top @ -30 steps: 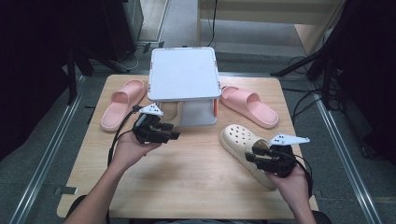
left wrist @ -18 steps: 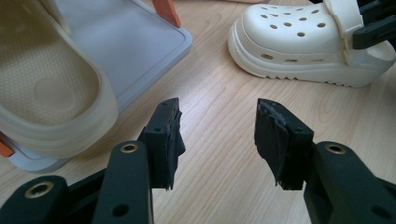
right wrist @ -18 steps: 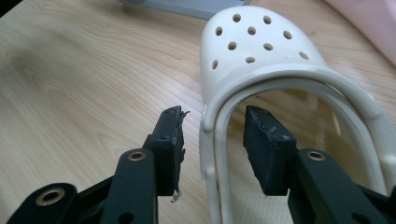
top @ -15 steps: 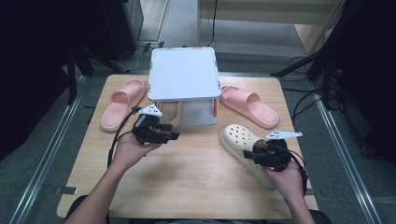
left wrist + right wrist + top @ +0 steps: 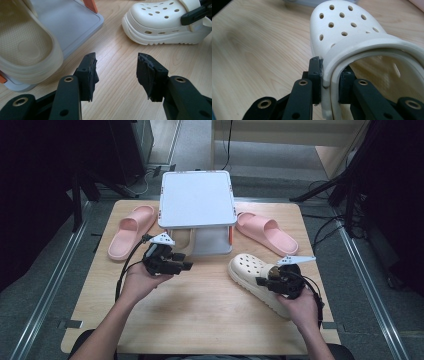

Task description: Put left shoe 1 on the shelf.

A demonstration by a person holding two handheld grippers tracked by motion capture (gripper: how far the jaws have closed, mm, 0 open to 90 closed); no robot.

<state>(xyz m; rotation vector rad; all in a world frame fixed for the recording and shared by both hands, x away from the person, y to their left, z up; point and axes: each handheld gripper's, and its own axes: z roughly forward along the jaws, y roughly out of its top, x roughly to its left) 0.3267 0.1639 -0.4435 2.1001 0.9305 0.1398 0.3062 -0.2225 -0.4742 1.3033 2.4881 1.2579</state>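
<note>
right gripper (image 5: 267, 281) sits on the near-right part of the wooden table (image 5: 210, 320), held in the person's right hand (image 5: 300, 307). its jaws have just been closing and now clamp the side wall and strap of the cream clog (image 5: 250, 270): in the right gripper view one pad presses the outside of the clog (image 5: 347, 27) rim and the other the inside, with the rim squeezed between them. the clog lies on its sole on the table, perforated toe pointing toward the white stand (image 5: 197, 200), heel toward the person. whether the sole is lifted at all cannot be told from these views.

left gripper (image 5: 182, 265) is held in the left hand (image 5: 137, 282) at centre-left, just in front of the stand. its jaws stand apart with nothing between them; in the left gripper view only bare table (image 5: 117, 82) shows in the gap between the pads (image 5: 91, 72).

second cream clog (image 5: 184, 242) sits on the lower grey shelf of the stand, under the white top plate, heel end facing out toward the left gripper. in the left gripper view its open heel (image 5: 25, 47) overhangs the shelf edge (image 5: 82, 27), close beside the left jaw but apart from it. the held clog (image 5: 165, 22) shows farther off in that view, with the right gripper's black jaw on it.

two pink slides flank the stand: one (image 5: 131, 230) on the far left of the table, one (image 5: 267, 232) on the far right, both flat and well apart from either gripper.
</note>
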